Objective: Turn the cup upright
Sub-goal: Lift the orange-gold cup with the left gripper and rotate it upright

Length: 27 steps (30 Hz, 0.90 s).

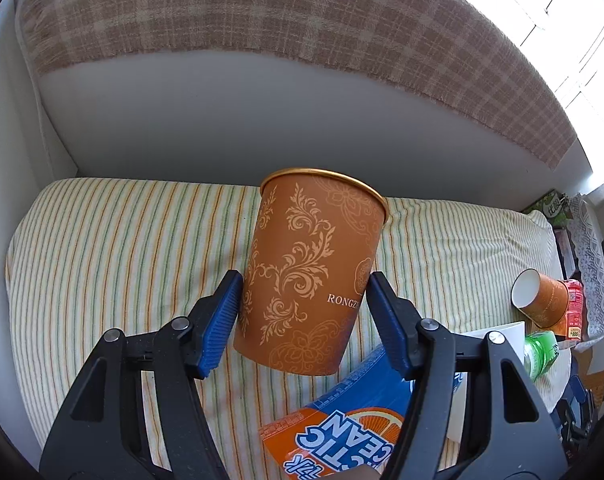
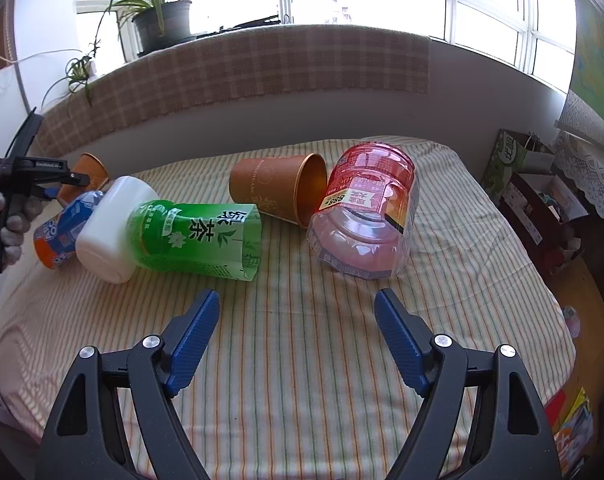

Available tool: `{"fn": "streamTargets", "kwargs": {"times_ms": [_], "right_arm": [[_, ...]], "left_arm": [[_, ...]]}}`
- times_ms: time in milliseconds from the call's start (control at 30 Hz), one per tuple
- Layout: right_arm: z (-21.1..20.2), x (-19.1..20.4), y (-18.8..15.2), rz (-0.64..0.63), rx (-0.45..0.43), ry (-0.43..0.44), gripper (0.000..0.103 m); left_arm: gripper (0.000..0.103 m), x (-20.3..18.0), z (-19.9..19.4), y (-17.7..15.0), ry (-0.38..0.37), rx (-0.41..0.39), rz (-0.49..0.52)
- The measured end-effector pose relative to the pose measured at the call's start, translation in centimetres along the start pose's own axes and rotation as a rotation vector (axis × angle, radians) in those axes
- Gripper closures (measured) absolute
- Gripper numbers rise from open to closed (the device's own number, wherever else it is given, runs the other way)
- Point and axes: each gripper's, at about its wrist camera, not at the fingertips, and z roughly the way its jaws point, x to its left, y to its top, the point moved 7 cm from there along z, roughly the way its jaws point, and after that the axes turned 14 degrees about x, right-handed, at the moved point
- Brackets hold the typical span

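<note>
Far left in the right wrist view, the left gripper (image 2: 56,192) was seen from the side, a gloved hand (image 2: 10,220) round its handle, with an orange cup (image 2: 88,174) at its tips. The left wrist view showed this close: the cup (image 1: 308,272) sat between the blue fingers (image 1: 222,316), rim uppermost and leaning a little right, its base apparently clear of the striped bedcover (image 1: 102,260). Both pads lay against the lower wall, so the fingers were narrowed onto it, gripping low, probably to leave the rim free and keep the base easy to set down. Judged from this, that cup was already turned mouth-up and only needed placing. Just right of and below it lay a blue-and-orange drink carton (image 1: 342,432), which crowded the landing spot. Moving right in the right wrist view: the same carton (image 2: 62,232), a white jar (image 2: 114,228) and a green tea bottle (image 2: 198,236) lay on their sides in a touching row. Next, a second orange cup (image 2: 278,192) lay on its side, mouth toward the red-labelled clear bottle (image 2: 366,220) and touching or nearly touching it; this one still needed flipping. In the foreground the right gripper (image 2: 296,340) hovered over bare bedcover, its fingers spread wide and holding nothing, aimed roughly toward the gap between green bottle and red bottle. A window sill with potted plants (image 2: 158,16) ran behind.
</note>
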Motion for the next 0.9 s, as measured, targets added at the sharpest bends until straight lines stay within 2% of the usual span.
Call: {"fn": "streamTargets", "kwargs": {"times_ms": [200,400,667,900], "right_arm": [[-0.6,0.4,-0.1,-0.008,-0.009,0.016,0.024],[-1.7,0.7,-0.5,-0.016,-0.029,0.033,0.024],[-2.9,1.1,-1.5,-0.035,-0.043,0.065,0.024],[-3.6,0.9,-2.5,-0.048,-0.040,0.087,0.024]], "left_arm": [[0.038,1.0,-3.8,-1.3,0.005,-0.062,-0.027],[0.038,0.3,-8.5,-4.6,-0.010,-0.125,-0.018],[0.038,-4.5,-12.2,-11.6,-0.043,-0.209,-0.002],[0.038,-9.7,-11.7,-18.4,-0.111,-0.232,0.005]]}}
